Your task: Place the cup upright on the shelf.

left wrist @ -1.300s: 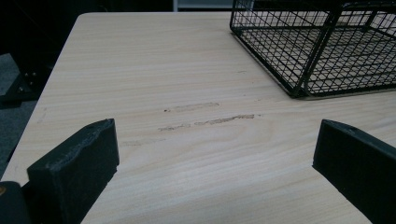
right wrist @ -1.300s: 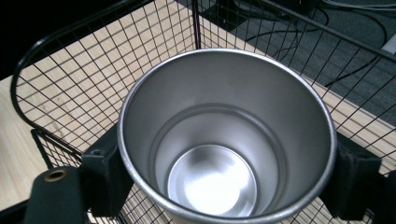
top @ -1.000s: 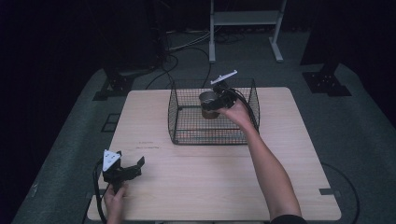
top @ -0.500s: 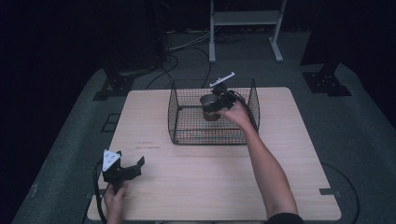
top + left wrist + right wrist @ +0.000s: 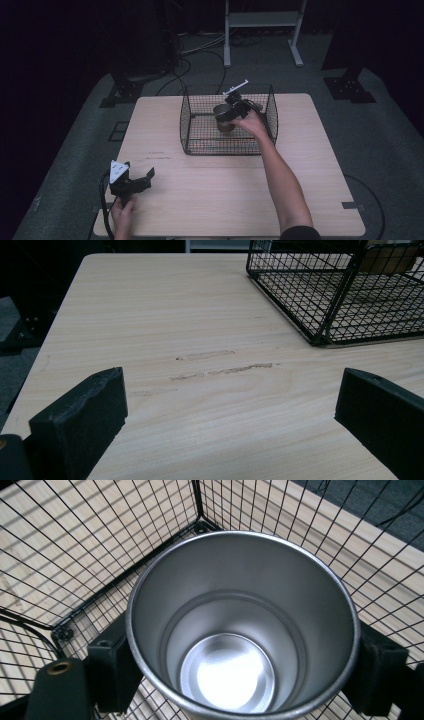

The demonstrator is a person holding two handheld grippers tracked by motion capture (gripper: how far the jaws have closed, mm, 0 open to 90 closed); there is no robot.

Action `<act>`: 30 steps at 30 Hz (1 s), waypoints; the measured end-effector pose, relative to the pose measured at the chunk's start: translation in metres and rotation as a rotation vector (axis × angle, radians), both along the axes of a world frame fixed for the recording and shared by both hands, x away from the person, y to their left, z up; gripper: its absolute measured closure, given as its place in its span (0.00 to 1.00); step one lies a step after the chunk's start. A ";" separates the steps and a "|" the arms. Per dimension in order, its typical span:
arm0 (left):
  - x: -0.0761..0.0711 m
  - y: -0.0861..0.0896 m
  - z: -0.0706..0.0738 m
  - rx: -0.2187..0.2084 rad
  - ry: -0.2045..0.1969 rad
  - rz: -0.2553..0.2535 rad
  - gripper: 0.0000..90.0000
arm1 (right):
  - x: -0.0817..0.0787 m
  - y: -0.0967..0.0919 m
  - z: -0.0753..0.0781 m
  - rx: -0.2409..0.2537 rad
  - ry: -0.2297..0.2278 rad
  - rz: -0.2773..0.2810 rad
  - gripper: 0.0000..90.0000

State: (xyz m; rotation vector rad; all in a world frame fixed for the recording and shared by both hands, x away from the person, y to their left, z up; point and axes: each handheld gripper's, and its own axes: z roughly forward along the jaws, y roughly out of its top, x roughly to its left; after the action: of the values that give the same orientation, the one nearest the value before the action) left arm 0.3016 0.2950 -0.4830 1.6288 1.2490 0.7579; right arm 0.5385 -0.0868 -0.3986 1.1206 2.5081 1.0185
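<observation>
My right gripper (image 5: 231, 111) is clamped on the steel cup (image 5: 243, 625), jaws on either side, holding it upright inside the wire basket (image 5: 192, 131), while my left gripper (image 5: 135, 181) sits with jaws wide apart over the table's (image 5: 220, 200) near-left corner.

The cup (image 5: 242, 625) is plain silver metal, shiny inside. The basket (image 5: 200, 127) is black wire in a square grid. The bench (image 5: 210, 185) is pale wood with fine grain.

Your right gripper view cuts the steel cup (image 5: 243, 630) off at the bottom edge, and your left gripper view crops the wire basket (image 5: 340, 295) at upper right
</observation>
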 end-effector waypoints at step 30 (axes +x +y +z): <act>0.000 0.002 0.000 -0.011 0.001 -0.003 0.00 | 0.006 0.014 -0.019 -0.107 0.025 0.019 0.19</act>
State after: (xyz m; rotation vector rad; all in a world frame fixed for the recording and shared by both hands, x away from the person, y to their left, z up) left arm 0.3011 0.2970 -0.4827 1.6217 1.2491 0.7477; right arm 0.5440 -0.0732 -0.4175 1.0866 2.5641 0.8683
